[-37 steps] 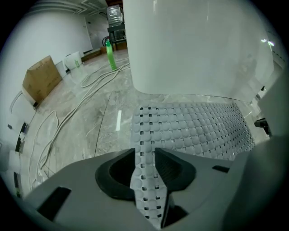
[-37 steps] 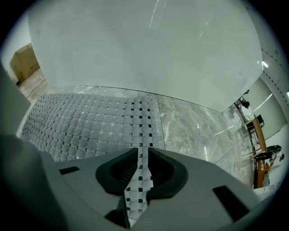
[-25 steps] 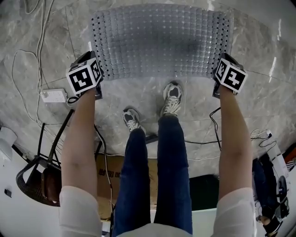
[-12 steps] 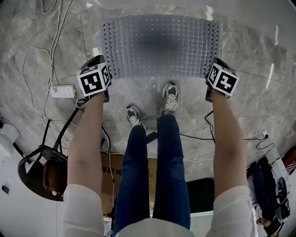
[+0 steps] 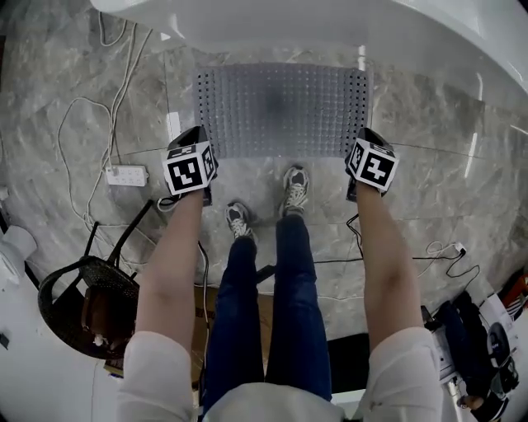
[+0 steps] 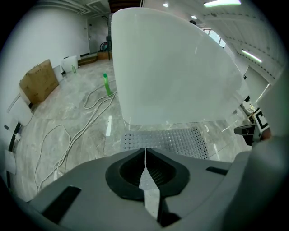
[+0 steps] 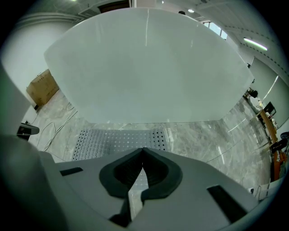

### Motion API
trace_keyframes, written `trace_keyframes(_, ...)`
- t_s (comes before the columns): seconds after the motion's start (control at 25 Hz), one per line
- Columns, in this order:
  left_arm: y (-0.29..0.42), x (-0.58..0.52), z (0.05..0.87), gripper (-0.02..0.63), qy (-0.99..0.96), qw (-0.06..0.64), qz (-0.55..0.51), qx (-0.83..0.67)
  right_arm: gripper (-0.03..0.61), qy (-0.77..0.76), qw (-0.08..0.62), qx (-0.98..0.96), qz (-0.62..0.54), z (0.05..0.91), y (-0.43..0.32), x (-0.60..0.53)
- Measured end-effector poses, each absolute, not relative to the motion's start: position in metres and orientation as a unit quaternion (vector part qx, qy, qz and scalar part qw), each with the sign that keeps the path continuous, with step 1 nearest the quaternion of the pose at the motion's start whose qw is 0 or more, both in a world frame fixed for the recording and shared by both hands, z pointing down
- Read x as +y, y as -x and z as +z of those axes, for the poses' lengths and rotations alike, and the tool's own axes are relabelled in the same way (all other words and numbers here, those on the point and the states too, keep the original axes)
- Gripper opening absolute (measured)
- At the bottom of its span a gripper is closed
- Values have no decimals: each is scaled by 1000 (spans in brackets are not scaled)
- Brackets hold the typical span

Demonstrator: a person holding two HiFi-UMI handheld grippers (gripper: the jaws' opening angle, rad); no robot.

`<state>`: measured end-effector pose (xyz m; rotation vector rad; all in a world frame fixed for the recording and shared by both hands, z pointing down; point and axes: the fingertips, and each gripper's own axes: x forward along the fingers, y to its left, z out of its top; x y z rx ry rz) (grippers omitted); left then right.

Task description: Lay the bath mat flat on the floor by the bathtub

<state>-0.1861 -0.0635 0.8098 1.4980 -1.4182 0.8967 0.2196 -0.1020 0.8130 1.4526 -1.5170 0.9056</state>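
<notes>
bath mat [image 5: 280, 111] flat at 12 o'clock by bathtub [image 5: 330, 25], left gripper [image 6: 145, 152] and right gripper [image 7: 142, 152] both pinched together, empty; risk: shoes [image 5: 295, 188] near its 6 o'clock edge could kick it askew.

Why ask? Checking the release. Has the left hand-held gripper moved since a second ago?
Yes. The left hand-held gripper has risen away from the mat's near-left corner.
</notes>
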Motion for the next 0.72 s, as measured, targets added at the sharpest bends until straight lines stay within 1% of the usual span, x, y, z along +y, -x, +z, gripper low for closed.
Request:
trace_keyframes(0.2, 186, -65, 763, 38, -612, 419, 347, -574, 29, -571, 407, -622, 349, 766, -199, -102)
trace_keyframes(0.72, 185, -70, 622, 38, -653, 384, 304, -577, 31, -582, 359, -649, 332, 624, -162, -95)
